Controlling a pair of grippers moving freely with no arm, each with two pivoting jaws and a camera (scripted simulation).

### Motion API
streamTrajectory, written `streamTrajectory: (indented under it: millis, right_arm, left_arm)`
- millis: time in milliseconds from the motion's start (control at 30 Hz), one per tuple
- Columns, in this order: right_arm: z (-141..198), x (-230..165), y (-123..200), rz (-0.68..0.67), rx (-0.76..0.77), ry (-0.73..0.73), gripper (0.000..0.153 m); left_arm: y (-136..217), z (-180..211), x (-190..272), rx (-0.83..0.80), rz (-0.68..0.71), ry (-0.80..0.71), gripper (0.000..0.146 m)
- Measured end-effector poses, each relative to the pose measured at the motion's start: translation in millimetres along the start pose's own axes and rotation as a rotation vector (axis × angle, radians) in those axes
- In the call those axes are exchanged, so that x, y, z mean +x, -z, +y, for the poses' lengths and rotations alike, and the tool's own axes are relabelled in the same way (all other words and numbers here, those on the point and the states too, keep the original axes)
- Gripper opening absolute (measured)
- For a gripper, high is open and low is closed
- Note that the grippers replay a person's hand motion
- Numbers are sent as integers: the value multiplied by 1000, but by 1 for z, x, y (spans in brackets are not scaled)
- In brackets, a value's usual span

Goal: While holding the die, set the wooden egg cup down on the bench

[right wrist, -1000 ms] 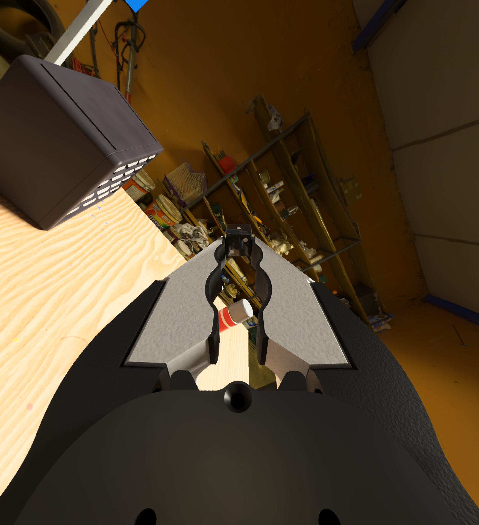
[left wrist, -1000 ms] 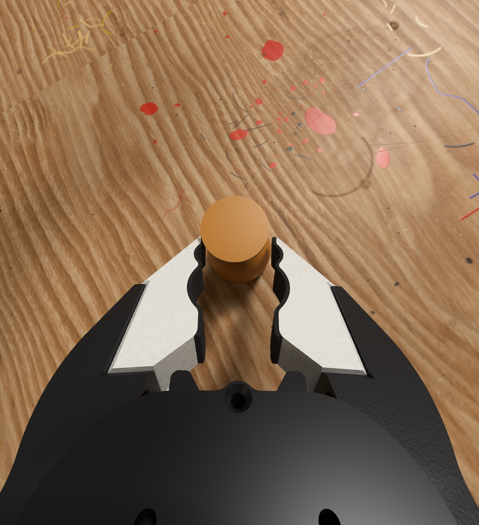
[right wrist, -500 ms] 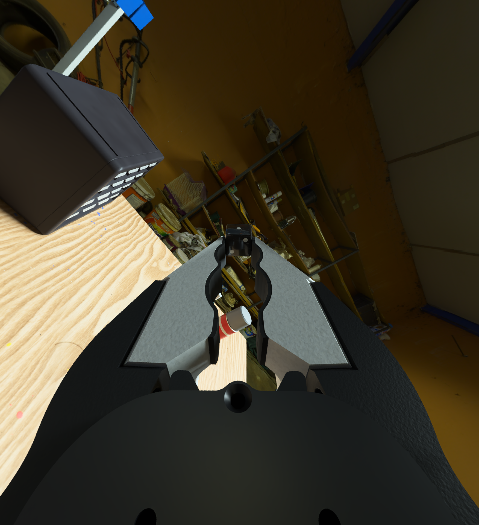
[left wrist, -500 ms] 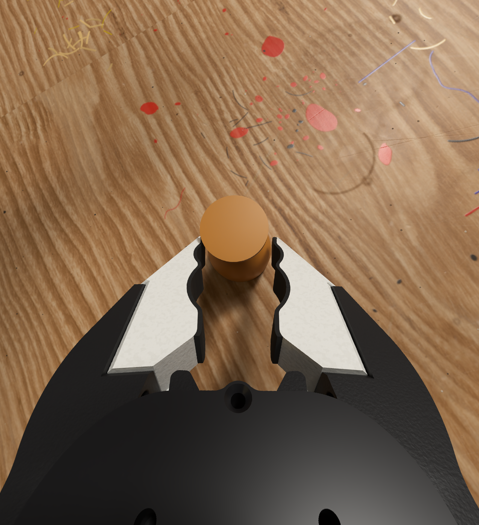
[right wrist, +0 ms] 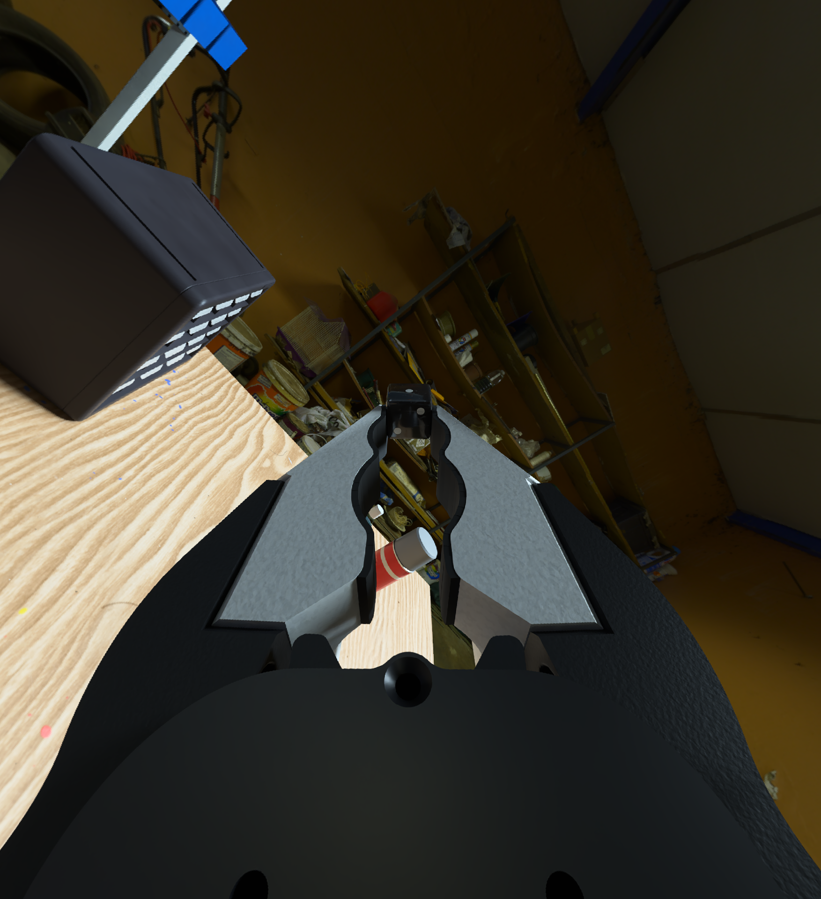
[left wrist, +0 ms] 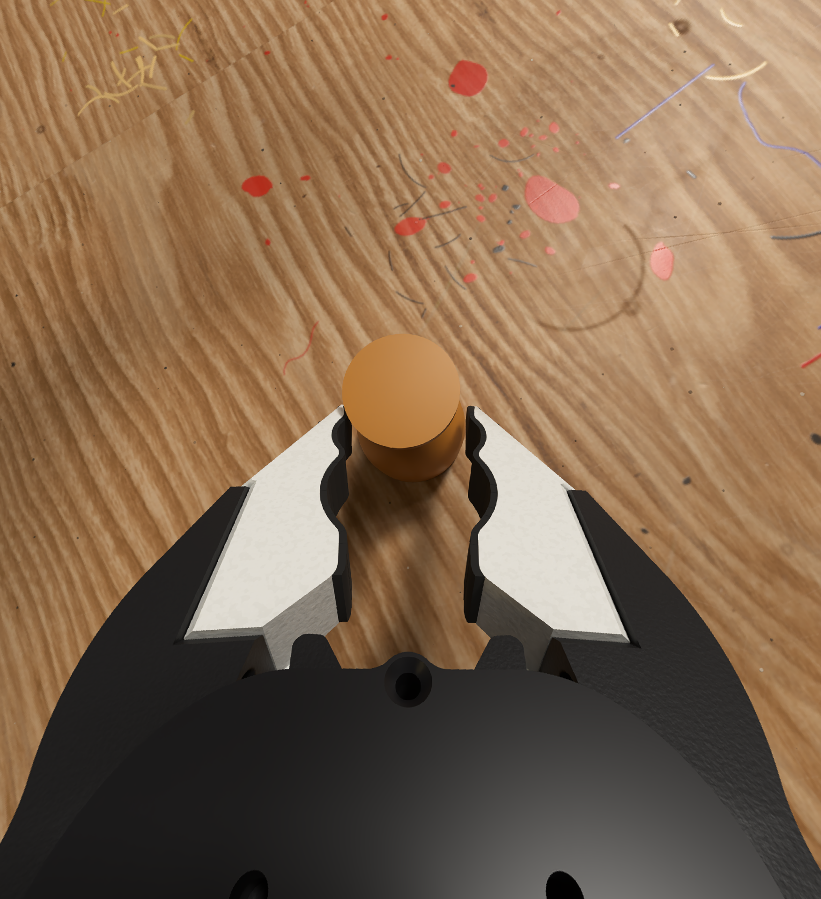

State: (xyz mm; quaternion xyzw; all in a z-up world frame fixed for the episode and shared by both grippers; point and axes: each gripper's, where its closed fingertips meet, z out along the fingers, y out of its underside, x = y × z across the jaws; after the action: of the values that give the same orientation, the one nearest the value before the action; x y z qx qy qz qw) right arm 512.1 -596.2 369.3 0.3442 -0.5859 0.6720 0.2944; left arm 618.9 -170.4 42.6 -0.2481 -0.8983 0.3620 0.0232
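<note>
The wooden egg cup [left wrist: 401, 389] is an orange-brown rounded piece whose flat round face points at the camera in the left wrist view. My left gripper [left wrist: 404, 413] is shut on it at the fingertips, just over the wooden bench [left wrist: 155, 340], with its shadow close beneath. I cannot tell whether it touches the bench. My right gripper [right wrist: 408, 423] is shut on a small black die [right wrist: 408, 396] with white pips. It holds the die in the air past the bench's edge [right wrist: 252, 404].
A dark box with white keys [right wrist: 97, 262] stands on the light bench near its edge. A red-and-white cylinder [right wrist: 401, 554] lies by the edge, seen between the right fingers. Cluttered shelves [right wrist: 471, 365] line the orange wall beyond. Red paint spots [left wrist: 466, 78] mark the bench.
The left view barely shifts, and the cup stays gripped the same way. In the right view the dark box and bench slide down and right as the right gripper moves, with the die still held.
</note>
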Motion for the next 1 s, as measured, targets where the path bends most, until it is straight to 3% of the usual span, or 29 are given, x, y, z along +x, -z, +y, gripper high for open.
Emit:
streamTrajectory:
  millis: [1000]
  right_arm:
    - [2, -2, -1, -8, -47, -221, 16]
  left_arm:
    - [0, 1, 0, -12, -17, -25, 48]
